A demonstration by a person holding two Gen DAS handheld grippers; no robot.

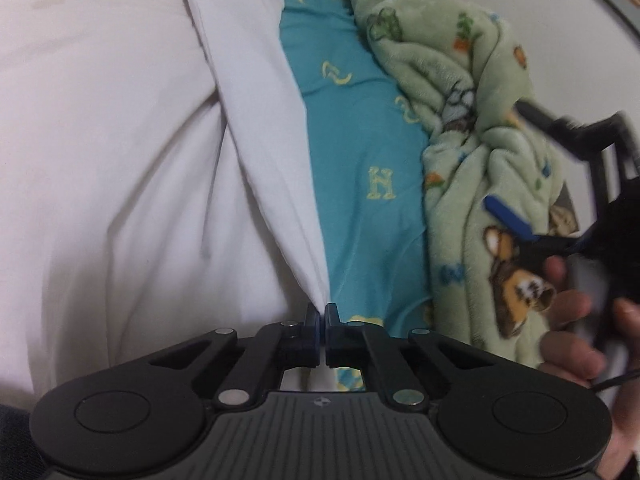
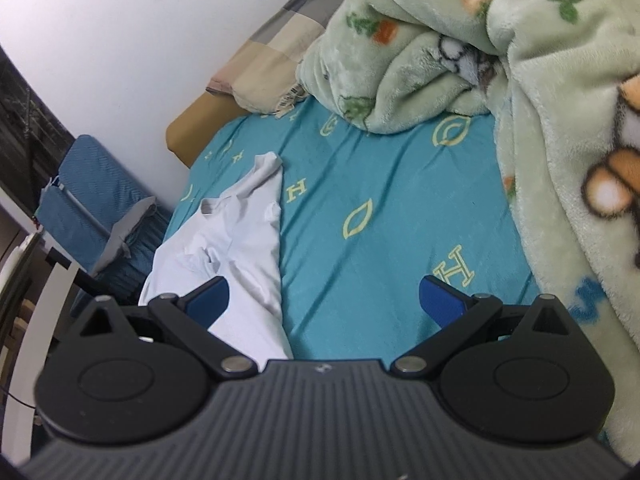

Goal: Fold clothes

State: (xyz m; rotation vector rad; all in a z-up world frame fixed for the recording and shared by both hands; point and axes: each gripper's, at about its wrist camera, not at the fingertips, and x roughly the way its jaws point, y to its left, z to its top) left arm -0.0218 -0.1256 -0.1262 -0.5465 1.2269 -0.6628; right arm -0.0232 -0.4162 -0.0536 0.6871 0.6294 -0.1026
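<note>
A white garment (image 1: 120,168) lies spread on the teal bed sheet (image 1: 360,152). My left gripper (image 1: 323,312) is shut on a corner of the white garment's edge, which runs up and away as a taut fold. In the right wrist view the same white garment (image 2: 236,240) lies at the bed's left side, collar end away from me. My right gripper (image 2: 324,300) is open and empty above the sheet (image 2: 380,208), its left finger (image 2: 210,298) over the garment. The right gripper (image 1: 520,224) also shows blurred in the left wrist view, open, held by a hand.
A bunched green fleece blanket (image 2: 520,80) with cartoon prints covers the bed's right side; it also shows in the left wrist view (image 1: 472,120). A checked pillow (image 2: 280,36) lies at the head by the white wall. A blue folding chair (image 2: 100,216) stands left of the bed.
</note>
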